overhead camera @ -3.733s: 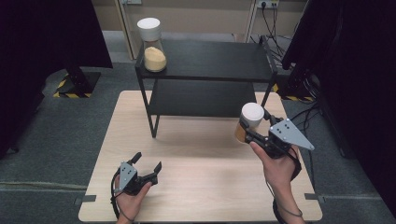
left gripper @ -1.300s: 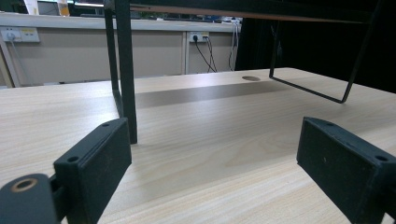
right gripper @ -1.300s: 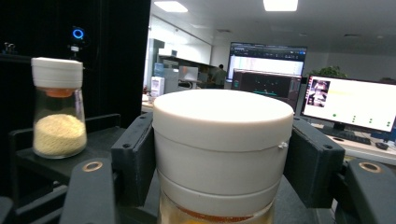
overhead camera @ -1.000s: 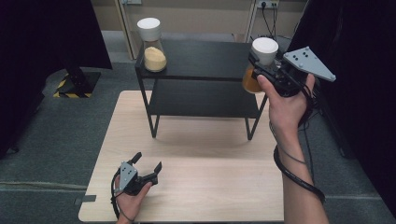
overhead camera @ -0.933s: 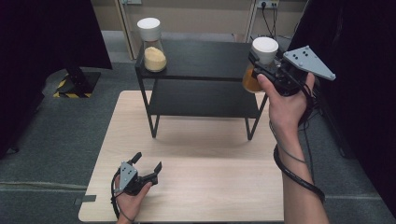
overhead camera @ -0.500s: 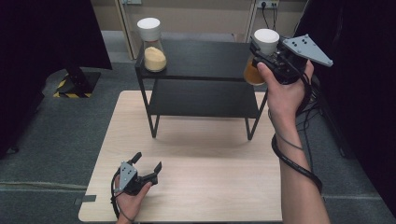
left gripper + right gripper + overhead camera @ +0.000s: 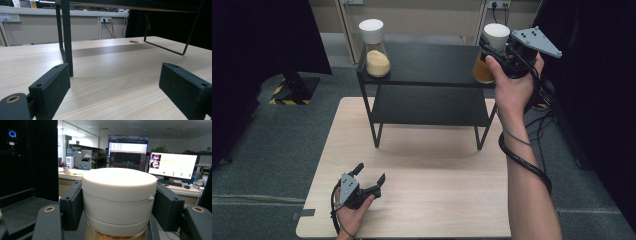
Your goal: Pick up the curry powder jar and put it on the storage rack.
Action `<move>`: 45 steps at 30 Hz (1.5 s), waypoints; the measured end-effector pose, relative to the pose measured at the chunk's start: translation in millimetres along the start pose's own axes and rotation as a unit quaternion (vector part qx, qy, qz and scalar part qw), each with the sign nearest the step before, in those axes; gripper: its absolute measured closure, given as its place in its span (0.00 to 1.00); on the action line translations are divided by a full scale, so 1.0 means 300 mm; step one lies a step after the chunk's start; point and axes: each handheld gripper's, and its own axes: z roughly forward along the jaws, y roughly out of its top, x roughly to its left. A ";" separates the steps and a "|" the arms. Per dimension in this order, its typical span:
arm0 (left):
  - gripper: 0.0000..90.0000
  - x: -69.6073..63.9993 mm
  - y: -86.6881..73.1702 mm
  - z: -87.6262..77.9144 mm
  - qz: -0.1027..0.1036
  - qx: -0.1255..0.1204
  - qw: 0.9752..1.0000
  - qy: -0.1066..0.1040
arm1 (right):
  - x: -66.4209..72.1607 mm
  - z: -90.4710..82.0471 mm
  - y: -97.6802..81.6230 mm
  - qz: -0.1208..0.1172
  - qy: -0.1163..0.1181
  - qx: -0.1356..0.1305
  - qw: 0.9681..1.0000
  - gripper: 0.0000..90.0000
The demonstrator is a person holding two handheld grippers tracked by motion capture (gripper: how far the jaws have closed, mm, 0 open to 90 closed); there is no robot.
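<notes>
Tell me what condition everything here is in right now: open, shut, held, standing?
Right gripper: shut on the held jar, up at the rack's right end.
Held jar: white lid on, upright, orange contents.
Other jar: lid on, standing on the rack's top shelf, left end.
Left gripper: open, nothing between its jaws, low over the table.
Rack: standing on the table.

Both grippers black: left gripper (image 7: 364, 182), right gripper (image 7: 504, 50); grey three-cornered screwed top plates, black trailing cables, blocky black fingers (image 7: 51, 85) with screw holes; bare forearms.
</notes>
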 end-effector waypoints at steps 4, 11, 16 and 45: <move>0.11 0.001 0.001 0.001 -0.001 0.000 1.000 -0.001 | 0.001 0.014 0.004 0.007 -0.005 0.002 1.000 0.38; 0.11 0.001 0.001 0.001 -0.001 0.001 1.000 -0.001 | 0.007 0.040 0.018 -0.002 -0.016 0.009 1.000 0.38; 0.11 0.001 0.001 0.001 -0.001 0.000 1.000 -0.001 | 0.005 0.057 0.024 -0.002 -0.021 0.010 1.000 0.38; 0.11 0.001 0.001 0.002 0.000 0.001 1.000 -0.002 | 0.001 0.118 -0.012 -0.002 -0.033 0.022 0.999 0.38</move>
